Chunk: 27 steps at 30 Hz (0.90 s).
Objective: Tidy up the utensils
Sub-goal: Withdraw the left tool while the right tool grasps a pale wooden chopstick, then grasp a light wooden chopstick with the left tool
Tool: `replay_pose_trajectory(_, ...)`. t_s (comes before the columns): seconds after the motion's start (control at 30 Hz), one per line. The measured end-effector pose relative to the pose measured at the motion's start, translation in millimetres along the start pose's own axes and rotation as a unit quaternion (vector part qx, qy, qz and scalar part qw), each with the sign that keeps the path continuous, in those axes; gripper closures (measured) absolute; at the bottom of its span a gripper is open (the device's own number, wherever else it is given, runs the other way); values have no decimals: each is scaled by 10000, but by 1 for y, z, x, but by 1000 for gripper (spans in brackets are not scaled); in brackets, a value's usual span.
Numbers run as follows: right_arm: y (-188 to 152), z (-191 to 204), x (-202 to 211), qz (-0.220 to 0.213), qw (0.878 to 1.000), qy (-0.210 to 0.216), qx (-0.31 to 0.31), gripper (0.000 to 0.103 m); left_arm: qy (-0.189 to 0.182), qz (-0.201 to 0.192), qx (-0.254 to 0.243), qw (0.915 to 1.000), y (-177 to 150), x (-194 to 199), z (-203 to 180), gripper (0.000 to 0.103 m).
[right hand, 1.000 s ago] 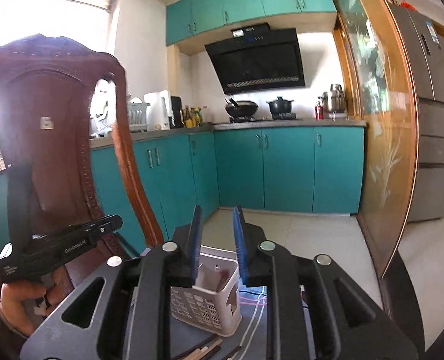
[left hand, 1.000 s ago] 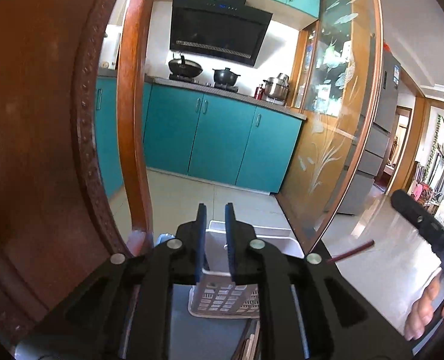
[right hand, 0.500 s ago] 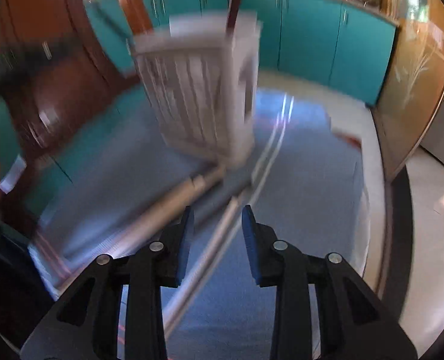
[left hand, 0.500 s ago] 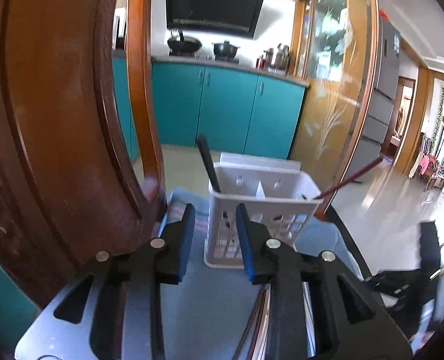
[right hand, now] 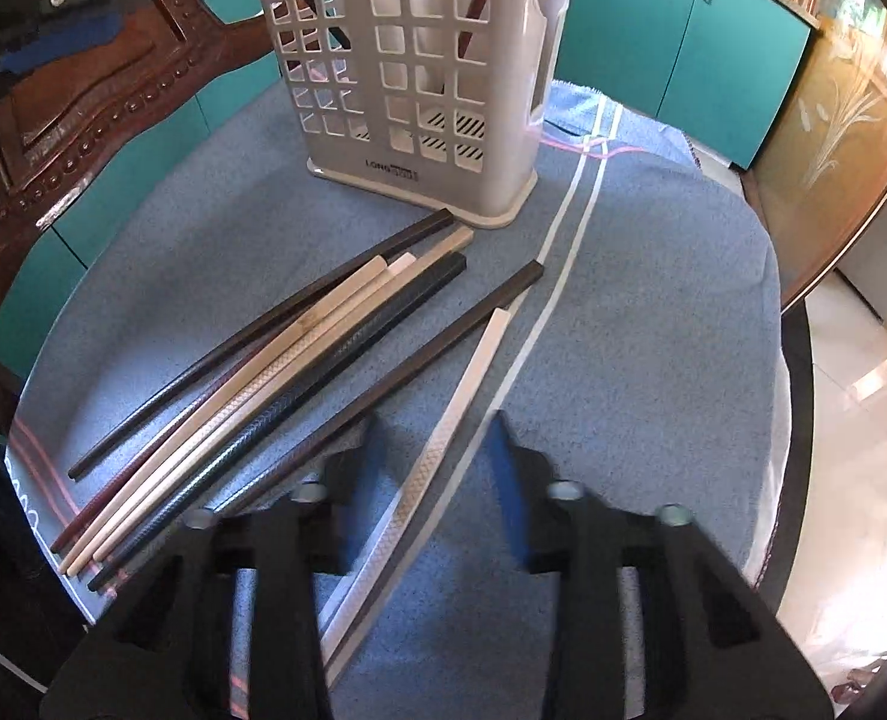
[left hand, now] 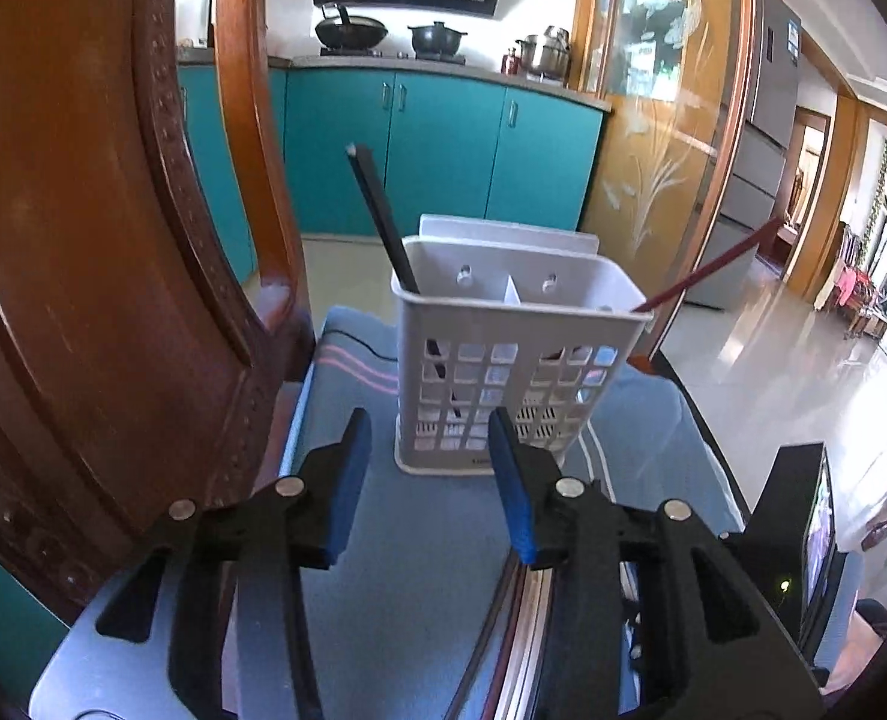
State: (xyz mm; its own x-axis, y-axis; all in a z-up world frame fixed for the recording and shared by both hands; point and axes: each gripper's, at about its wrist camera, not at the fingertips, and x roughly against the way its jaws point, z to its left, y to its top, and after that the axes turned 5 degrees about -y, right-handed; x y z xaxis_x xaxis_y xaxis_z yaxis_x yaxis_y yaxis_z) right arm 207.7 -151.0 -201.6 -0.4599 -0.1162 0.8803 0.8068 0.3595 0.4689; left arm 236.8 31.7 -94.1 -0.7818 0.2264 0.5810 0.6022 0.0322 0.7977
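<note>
Left hand-held gripper [left hand: 430, 468]: spread wide, holding nothing, low over the blue cloth [left hand: 383, 588], aimed at the basket's front wall but apart from it.
Right hand-held gripper [right hand: 437, 456]: spread wide, empty, blurred at the fingertips; straddling the pale chopstick [right hand: 443, 438] without a visible touch.
Basket [left hand: 503, 360]: white, slotted, upright near the far edge of the surface; split into two compartments by a centre wall.
Black chopstick [left hand: 380, 219]: standing tilted in the basket's left compartment, lower half seen only through the slots.
Red chopstick [left hand: 707, 270]: leaning out over the right rim; bottom end hidden inside the basket.
Loose chopsticks [right hand: 299, 360]: bundle of dark, cream and reddish sticks lying side by side on the cloth, far tips just beside the basket's base; exact count hard to make out where they overlap.
Single dark chopstick [right hand: 419, 354]: lying apart from the bundle, near end hidden under the right gripper's left finger.
Pale chopstick: near end cut off behind the gripper body.
Chair back [left hand: 83, 276]: carved brown wood filling the left of the left wrist view, blocking that side of the surface.
Kitchen cabinets [left hand: 443, 156]: teal, well behind.
</note>
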Motion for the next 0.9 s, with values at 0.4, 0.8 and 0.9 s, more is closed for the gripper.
replay_pose_trajectory(0.4, 7, -43, -1, -29, 9991, -106, -420, 96, -392, 1446, -343, 9881, -45, -49, -20, 62)
replay_pose_trajectory(0.8, 6, -43, 8, -98, 9988, -151, -454, 91, -386, 2173, -862, 9715, -83, -84, -46, 59)
replay_pose_trajectory(0.9, 5, -45, 10, -106, 9987, -160, -472, 91, -393, 2163, -810, 9722, -84, -85, -46, 59)
